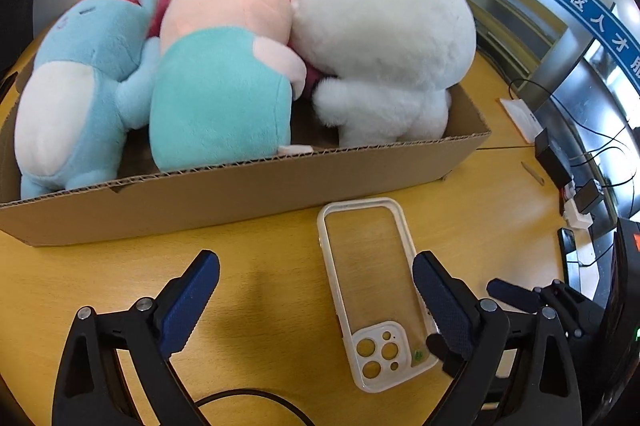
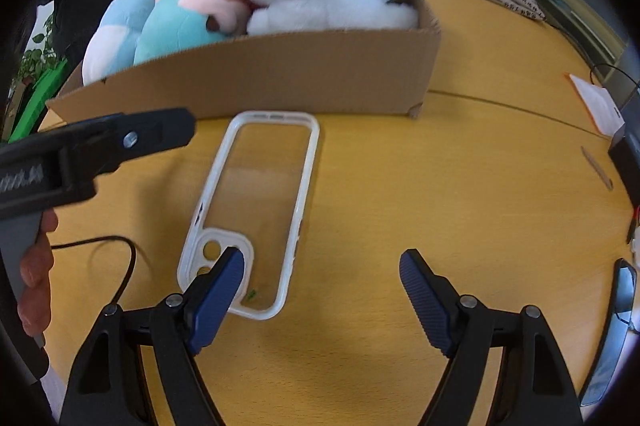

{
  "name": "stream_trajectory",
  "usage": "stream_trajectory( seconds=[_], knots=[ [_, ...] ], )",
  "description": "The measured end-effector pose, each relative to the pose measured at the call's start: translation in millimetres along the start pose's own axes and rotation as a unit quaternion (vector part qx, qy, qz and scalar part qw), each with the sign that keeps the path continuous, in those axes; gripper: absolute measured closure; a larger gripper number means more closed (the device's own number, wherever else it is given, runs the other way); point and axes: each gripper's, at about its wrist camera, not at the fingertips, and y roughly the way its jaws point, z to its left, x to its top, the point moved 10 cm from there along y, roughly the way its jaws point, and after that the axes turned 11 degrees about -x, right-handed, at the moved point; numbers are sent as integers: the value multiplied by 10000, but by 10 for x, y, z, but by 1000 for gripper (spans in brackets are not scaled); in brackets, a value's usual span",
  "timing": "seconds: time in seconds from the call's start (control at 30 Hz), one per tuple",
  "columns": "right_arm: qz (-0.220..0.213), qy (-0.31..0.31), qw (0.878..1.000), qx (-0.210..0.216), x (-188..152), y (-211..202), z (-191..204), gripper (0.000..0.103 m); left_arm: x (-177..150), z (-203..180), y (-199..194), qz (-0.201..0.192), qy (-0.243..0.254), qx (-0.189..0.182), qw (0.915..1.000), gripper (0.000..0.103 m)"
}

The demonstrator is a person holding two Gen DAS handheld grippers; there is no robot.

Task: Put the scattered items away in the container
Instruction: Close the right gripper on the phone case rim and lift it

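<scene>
A clear phone case (image 1: pixel 376 290) with a white rim lies flat on the wooden table in front of the cardboard box (image 1: pixel 240 194); it also shows in the right wrist view (image 2: pixel 260 202). The box (image 2: pixel 280 74) holds a blue plush (image 1: pixel 84 86), a pink and teal plush (image 1: pixel 224 74) and a big white plush (image 1: pixel 384 42). My left gripper (image 1: pixel 316 286) is open and empty, its right finger beside the case. My right gripper (image 2: pixel 322 286) is open and empty, its left finger over the case's camera end.
The right gripper's black arm (image 1: pixel 532 302) shows at the left gripper's right. The left gripper (image 2: pixel 100 150) shows at left. Black adapters and cables (image 1: pixel 560 162), a paper pad (image 2: pixel 596 102), a wooden stick (image 2: pixel 598 168) and a phone (image 2: pixel 612 330) lie at the right.
</scene>
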Motion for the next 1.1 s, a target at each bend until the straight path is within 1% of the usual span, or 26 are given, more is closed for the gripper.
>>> stream_trajectory(
  seconds=[0.1,0.17,0.2,0.23,0.27,0.33,0.37,0.4,0.43,0.47,0.53,0.6,0.67,0.77,0.83,0.93,0.97,1.0,1.03,1.1],
  knots=[
    [55,-53,10000,-8,-74,68,47,26,-41,22,128,154,-40,26,9999,15],
    [123,-105,9999,-47,-122,121,62,38,-65,29,212,236,-22,67,9997,25],
    [143,-143,9998,-74,-143,140,70,41,-76,31,254,275,-9,88,9996,27],
    [71,-200,9997,-115,-144,127,82,47,-82,38,289,304,-1,112,9995,34],
    [54,-225,9997,-96,-141,114,95,49,-90,50,328,344,-14,129,9993,42],
    [33,-290,9996,-48,-132,94,129,58,-94,67,380,372,-10,176,9992,50],
    [29,-313,9995,-28,-133,85,143,60,-89,61,391,377,44,194,9991,56],
    [24,-338,9994,-6,-134,75,159,66,-85,54,398,384,78,191,9990,60],
    [7,-375,9993,35,-140,60,182,72,-84,55,401,391,90,194,9990,71],
    [-9,-412,9991,75,-146,45,205,76,-89,68,402,398,92,208,9989,82],
    [-30,-482,9988,117,-160,17,248,91,-101,103,389,407,14,153,9991,91],
    [-53,-562,9983,134,-174,-16,289,92,-107,146,365,404,-83,109,9991,92],
    [-50,-603,9980,156,-200,-34,327,96,-123,177,329,416,-94,151,9990,93],
    [-68,-635,9977,232,-228,-88,395,97,-119,198,189,316,-57,227,9992,93],
    [-192,-692,9971,257,-216,-176,450,97,-77,208,-7,144,-8,302,9994,93],
    [-529,-726,9952,378,-123,-393,548,97,68,193,-373,-231,123,347,9991,93],
    [-645,-728,9944,412,-69,-470,580,97,142,175,-501,-359,147,256,9989,93],
    [-719,-730,9936,484,-22,-535,619,97,223,142,-619,-475,148,89,9987,93],
    [-801,-739,9925,552,27,-602,663,97,314,129,-724,-571,211,63,9981,93],
    [-1060,-859,9886,645,155,-771,804,97,490,126,-897,-749,399,199,9962,94]
  ],
)
